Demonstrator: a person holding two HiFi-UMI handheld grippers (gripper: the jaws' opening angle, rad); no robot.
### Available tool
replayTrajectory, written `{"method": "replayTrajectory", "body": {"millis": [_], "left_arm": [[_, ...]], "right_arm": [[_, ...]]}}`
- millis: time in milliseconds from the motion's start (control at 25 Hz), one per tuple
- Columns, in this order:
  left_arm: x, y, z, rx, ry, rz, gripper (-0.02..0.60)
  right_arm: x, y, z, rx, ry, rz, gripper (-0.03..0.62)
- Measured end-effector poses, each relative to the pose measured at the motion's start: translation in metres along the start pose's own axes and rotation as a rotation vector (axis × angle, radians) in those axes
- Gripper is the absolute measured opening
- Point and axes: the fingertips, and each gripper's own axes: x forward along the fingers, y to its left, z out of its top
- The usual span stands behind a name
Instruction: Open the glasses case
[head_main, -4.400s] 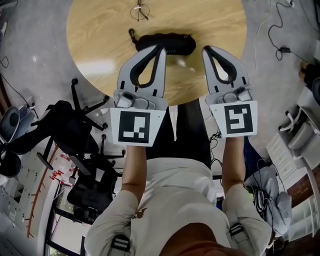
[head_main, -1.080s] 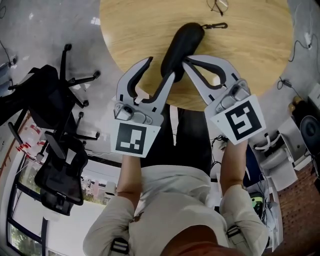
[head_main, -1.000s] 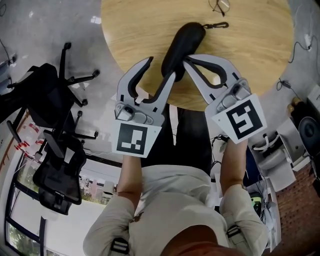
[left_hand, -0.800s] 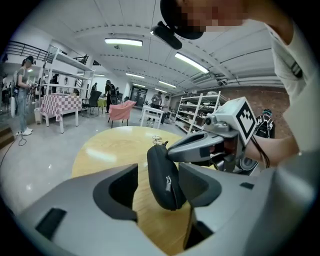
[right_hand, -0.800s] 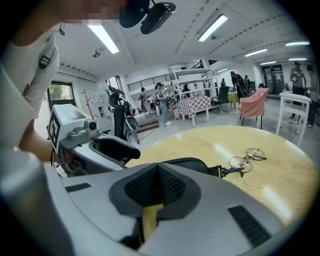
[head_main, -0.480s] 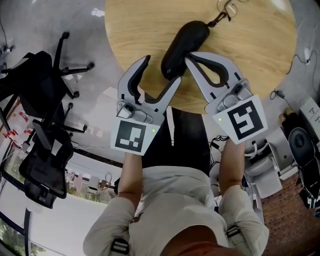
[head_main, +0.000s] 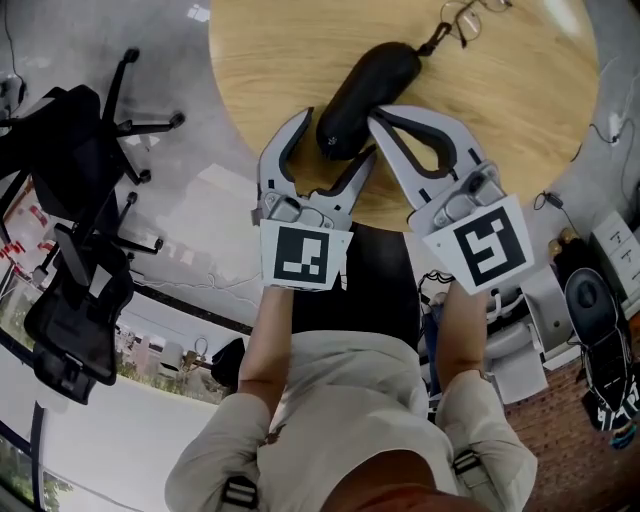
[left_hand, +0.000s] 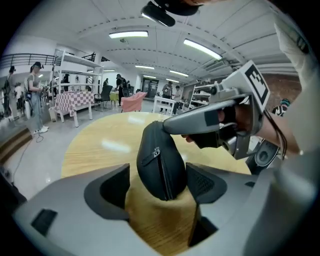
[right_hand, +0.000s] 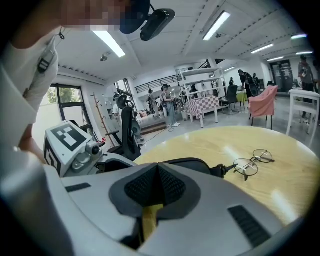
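Note:
A black zipped glasses case lies slantwise on the round wooden table. My left gripper is open, its jaws having just been opening, and the case's near end sits between the pads without being squeezed. The zip pull faces this gripper. My right gripper is shut, its tip resting against the case's upper side; whether it pinches anything is hidden. In the right gripper view the case shows just beyond the shut jaws.
Wire-rimmed glasses lie on the table past the case's clip end. Black office chairs stand on the floor at the left. Boxes and gear crowd the floor on the right. The table's near edge passes under both grippers.
The left gripper's jaws have spread wider and the gripper has shifted right and forward around the case's near end. The right gripper stays shut against the case.

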Motion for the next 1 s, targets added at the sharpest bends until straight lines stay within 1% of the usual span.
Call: {"method": "replayTrajectory", "body": {"millis": [120,200,240,280,480,680,840,1000], "left_arm": [[0.006,0.002,-0.008,0.023,0.037,0.060,0.350],[0.007,0.003,-0.011,0.043,0.050,0.074,0.346],[0.006,0.004,-0.010,0.051,0.048,0.073,0.321],[0.005,0.004,-0.009,0.057,0.041,0.066,0.285],[-0.002,0.001,0.013,0.129,-0.006,-0.006,0.279],[-0.007,0.003,0.033,0.157,-0.055,-0.060,0.279],[-0.004,0.006,0.044,0.160,-0.085,-0.064,0.279],[-0.002,0.005,0.051,0.212,-0.085,-0.079,0.278]], "right_arm": [[-0.001,0.000,-0.002,0.010,-0.002,0.001,0.020],[-0.002,-0.001,-0.003,0.019,-0.004,0.000,0.020],[-0.004,-0.002,-0.004,0.022,-0.006,-0.002,0.020],[-0.005,-0.004,-0.005,0.024,-0.007,-0.007,0.020],[-0.015,-0.012,-0.001,0.043,-0.024,-0.054,0.020],[-0.018,-0.022,0.009,0.051,-0.049,-0.098,0.020],[-0.022,-0.026,0.011,0.057,-0.055,-0.123,0.020],[-0.026,-0.030,0.011,0.062,-0.058,-0.151,0.020]]}}
